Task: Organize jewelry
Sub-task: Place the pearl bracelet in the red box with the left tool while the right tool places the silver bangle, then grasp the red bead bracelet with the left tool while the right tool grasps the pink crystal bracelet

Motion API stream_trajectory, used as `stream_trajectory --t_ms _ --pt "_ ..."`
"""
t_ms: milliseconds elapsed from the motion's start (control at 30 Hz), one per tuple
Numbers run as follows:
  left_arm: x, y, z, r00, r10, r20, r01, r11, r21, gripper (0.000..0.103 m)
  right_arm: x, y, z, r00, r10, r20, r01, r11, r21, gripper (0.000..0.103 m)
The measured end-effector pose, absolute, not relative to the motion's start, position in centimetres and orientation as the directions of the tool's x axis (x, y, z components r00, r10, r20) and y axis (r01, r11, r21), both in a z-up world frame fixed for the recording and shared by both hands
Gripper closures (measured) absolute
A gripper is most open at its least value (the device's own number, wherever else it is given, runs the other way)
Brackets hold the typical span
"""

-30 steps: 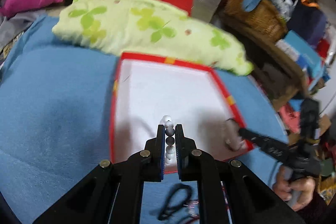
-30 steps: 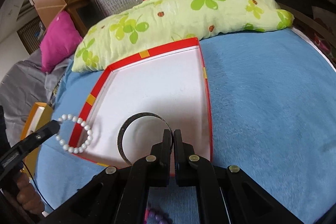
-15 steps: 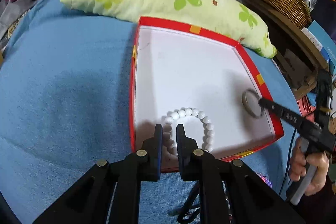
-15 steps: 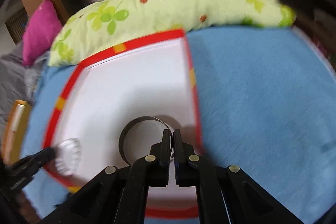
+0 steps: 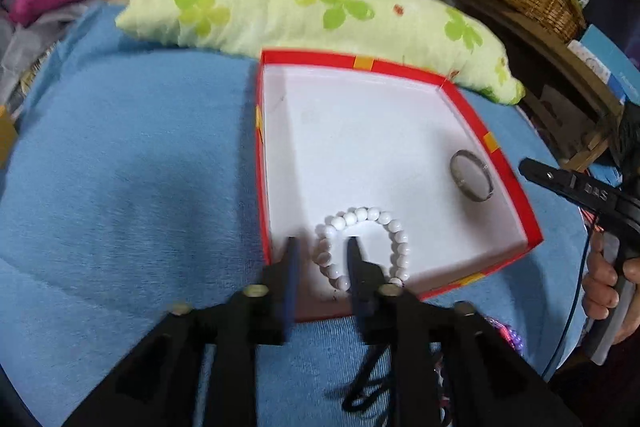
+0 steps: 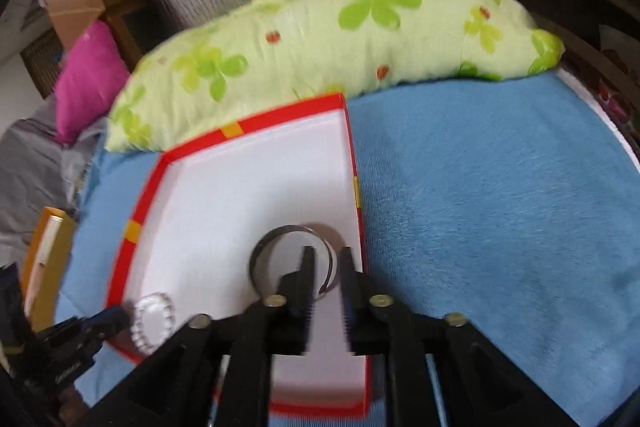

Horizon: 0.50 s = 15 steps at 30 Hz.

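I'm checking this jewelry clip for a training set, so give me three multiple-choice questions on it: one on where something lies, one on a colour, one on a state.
1. Where does the white bead bracelet lie?
A. On the blue blanket
B. Inside the red-rimmed box
C. On the green pillow

2. What colour is the inside of the box?
A. White
B. Black
C. Yellow

3. How does the metal bangle stand to the right gripper?
A. Lifted above the box
B. Lying on the box floor, released
C. Hooked on the wicker basket

Answers: 1 B, its beads rest on the box floor by the left gripper. 2 A, white floor within red walls. 3 B, it lies flat; the opening jaws do not press on it.
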State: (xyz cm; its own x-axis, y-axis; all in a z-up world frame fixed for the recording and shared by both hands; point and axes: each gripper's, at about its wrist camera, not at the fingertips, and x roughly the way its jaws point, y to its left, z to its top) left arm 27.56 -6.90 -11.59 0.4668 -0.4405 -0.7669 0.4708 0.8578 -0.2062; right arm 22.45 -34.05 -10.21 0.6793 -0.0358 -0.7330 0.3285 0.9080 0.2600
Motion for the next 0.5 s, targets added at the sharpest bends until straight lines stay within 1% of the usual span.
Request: stream_trajectory --t_ms 33,67,200,333,500 --pt "27.1 -6.7 -11.3 0.479 -0.445 -0.757 0.481 0.854 -0.198 0.063 21.4 -34.0 -9.9 0.689 -0.023 -0.724 0.320 0.907 0.275 0.071" --pt "26.4 -6.4 -10.8 0.495 -0.443 -0.747 0.491 0.852 -0.180 0.060 20.4 -33.9 -9.6 0.698 -0.002 -0.716 0.304 0.906 0.294 0.070" --pt "24.0 -5.6 -10.2 0.524 -0.432 -0.734 0.528 0.841 -0.118 0.059 17.8 -32.7 -9.2 0.692 0.100 -0.715 0.213 0.918 0.335 0.070" --pt "21.3 -5.1 -10.7 0.523 -0.414 -0.745 0.575 0.817 -0.051 0.058 16.2 -30.3 -10.2 0.646 0.202 -0.736 0.134 0.919 0.370 0.070" --pt "19.1 -4.6 -11.6 0.489 -0.427 -0.761 0.624 0.781 -0.038 0.058 15.8 -27.9 -12.9 0.563 0.329 -0.758 0.130 0.871 0.474 0.070"
